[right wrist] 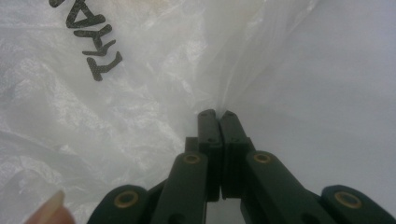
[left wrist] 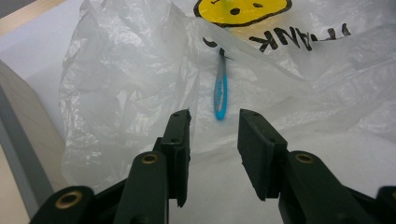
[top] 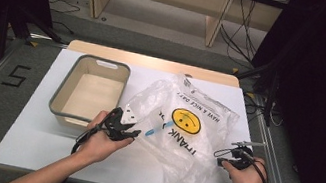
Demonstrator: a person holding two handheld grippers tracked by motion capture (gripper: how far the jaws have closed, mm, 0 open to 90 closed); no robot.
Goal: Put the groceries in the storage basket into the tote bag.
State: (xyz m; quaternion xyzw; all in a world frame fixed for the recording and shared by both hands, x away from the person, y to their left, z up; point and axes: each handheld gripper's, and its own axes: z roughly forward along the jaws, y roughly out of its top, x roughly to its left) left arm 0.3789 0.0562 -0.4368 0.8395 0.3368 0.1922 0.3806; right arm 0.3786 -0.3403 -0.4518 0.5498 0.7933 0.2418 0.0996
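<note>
A crumpled clear plastic bag (top: 185, 126) with a yellow smiley face and black lettering lies across the white table (top: 35, 140). Inside it, near its left side, is a slim blue object (top: 150, 131). My left gripper (top: 136, 131) sits at the bag's left edge. In the left gripper view its jaws (left wrist: 212, 116) stand open, and the blue object (left wrist: 220, 95) lies under the film just beyond the tips. My right gripper (top: 219, 159) is at the bag's right edge. In the right gripper view it (right wrist: 216, 113) is shut on a pinch of the bag's film (right wrist: 116, 116).
A grey-rimmed bin (top: 60, 99) with a pale inside stands on the table just left of my left hand. The table's wooden far edge (top: 156, 62) lies beyond the bag. Cables and dark stands are on the floor to the right and left.
</note>
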